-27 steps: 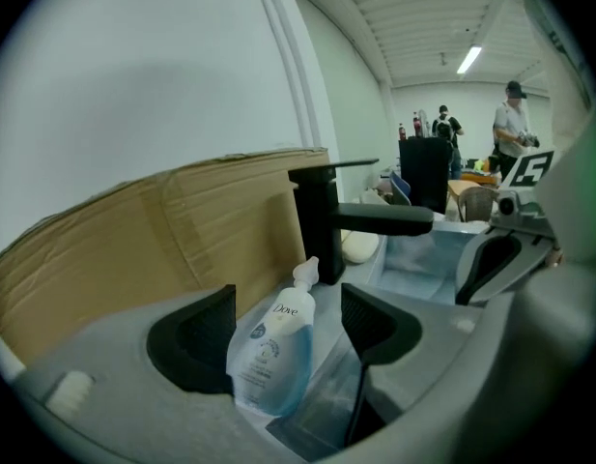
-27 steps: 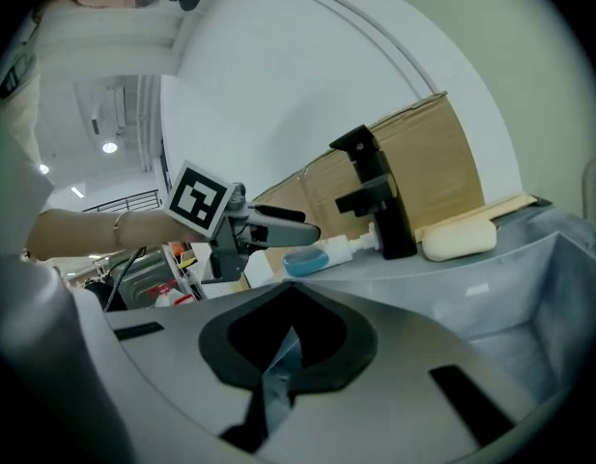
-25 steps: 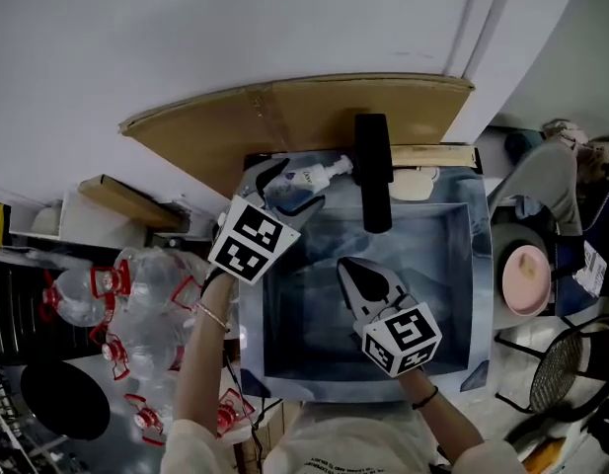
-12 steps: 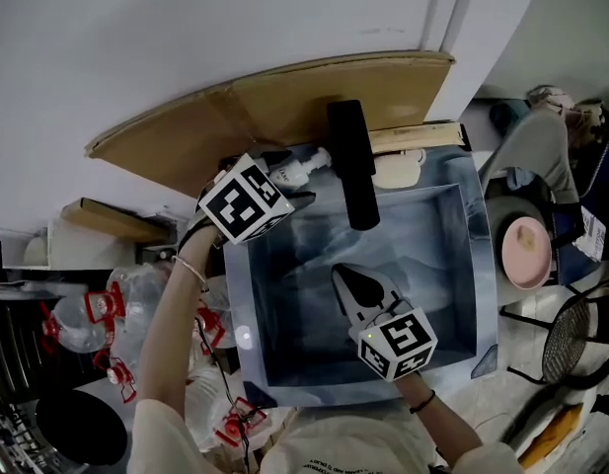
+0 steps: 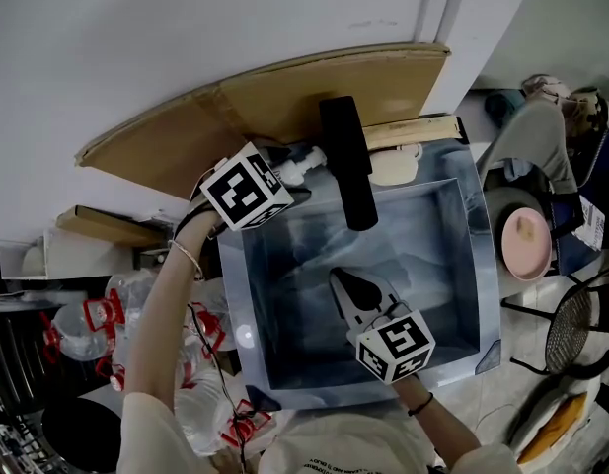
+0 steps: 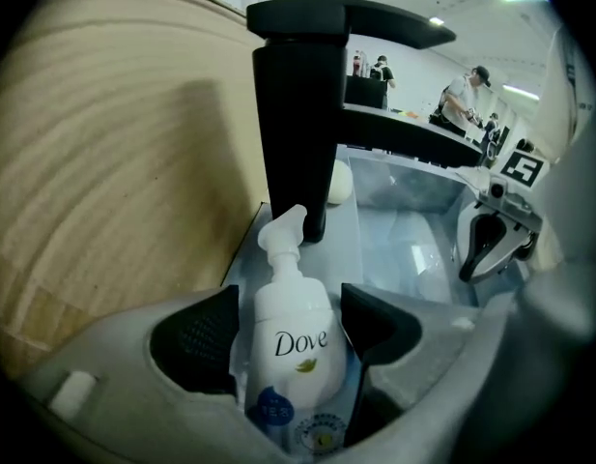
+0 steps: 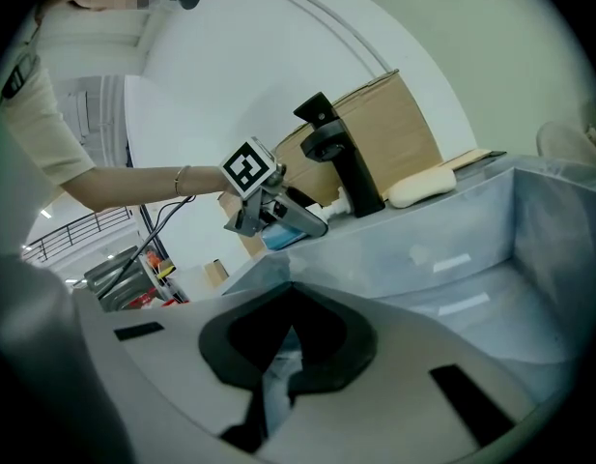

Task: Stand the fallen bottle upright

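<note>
Left gripper view: clamping the bottle (image 6: 290, 351) across its white body with the jaws of the left gripper (image 6: 288, 303), pads bearing on either side below the pump, probably taking the widest part for control during the turn. Holding it on its side at the rear ledge of the sink (image 5: 462, 265), pump pointing at the foot of the black faucet (image 6: 293, 114); contact between the two not determinable. Hovering the right gripper (image 5: 345, 282) over the basin, jaws pressed together on nothing, well apart from the bottle, apparently standing clear of the working corner. Judging the uprighting as not yet done: requiring the base swung down onto the ledge. Risking a knock against the faucet while pivoting.
</note>
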Available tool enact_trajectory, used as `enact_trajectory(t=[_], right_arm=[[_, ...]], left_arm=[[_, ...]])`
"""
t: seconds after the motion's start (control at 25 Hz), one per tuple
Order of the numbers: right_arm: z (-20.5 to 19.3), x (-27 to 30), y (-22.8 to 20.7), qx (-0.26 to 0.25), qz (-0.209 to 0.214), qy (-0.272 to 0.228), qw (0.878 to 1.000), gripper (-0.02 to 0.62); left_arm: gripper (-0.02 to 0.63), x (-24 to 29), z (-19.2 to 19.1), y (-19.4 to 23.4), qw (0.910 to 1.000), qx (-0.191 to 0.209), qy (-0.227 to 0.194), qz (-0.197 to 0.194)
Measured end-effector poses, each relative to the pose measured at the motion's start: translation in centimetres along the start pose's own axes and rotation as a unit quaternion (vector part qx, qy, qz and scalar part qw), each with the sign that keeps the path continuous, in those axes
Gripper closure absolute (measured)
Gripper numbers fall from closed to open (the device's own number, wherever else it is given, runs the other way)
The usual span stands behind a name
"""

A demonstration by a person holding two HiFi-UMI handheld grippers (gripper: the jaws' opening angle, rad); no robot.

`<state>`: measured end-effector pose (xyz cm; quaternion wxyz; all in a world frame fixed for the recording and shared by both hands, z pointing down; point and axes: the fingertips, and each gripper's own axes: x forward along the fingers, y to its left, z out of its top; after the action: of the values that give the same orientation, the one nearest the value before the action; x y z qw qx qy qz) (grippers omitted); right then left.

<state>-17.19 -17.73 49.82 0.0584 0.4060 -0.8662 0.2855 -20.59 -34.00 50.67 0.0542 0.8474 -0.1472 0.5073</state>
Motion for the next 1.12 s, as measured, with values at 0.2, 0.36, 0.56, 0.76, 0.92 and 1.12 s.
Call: enact_trajectory(t=[0.2, 0.36, 0.56, 0.76, 0.92, 1.12], right_arm=[[-0.1, 0.1, 0.0, 0.003, -0.004, -0.002, 1.000, 0.591], [0.0, 0.1, 0.1, 0.003, -0.006, -0.005, 1.000, 0.591], [0.1, -0.1, 0.3, 0.003, -0.007, -0.012, 1.000, 0.591], [0.3, -0.4, 0.5, -0.001, 0.001, -0.009, 1.000, 0.592], [0.6, -0.7, 0.7, -0.007, 0.012, -0.004, 1.000, 0.592], [0.9, -1.2, 0.8, -0.011, 0.024, -0.001, 1.000, 0.591]], left_arm=[[0.324, 0.0, 0.1, -0.5, 0.9998, 0.008, -0.001, -0.017], [0.337, 0.0, 0.2, -0.6, 0.9997, 0.016, -0.002, -0.017], [0.341, 0.0, 0.2, -0.6, 0.9997, 0.025, -0.004, 0.000], [0.343, -0.7, 0.4, -0.2, 0.9978, 0.038, -0.022, 0.049], [0.344, -2.1, 0.6, 0.3, 0.9950, 0.011, -0.050, 0.086], [0.344, -3.9, 1.2, 1.0, 0.9872, -0.014, -0.087, 0.133]])
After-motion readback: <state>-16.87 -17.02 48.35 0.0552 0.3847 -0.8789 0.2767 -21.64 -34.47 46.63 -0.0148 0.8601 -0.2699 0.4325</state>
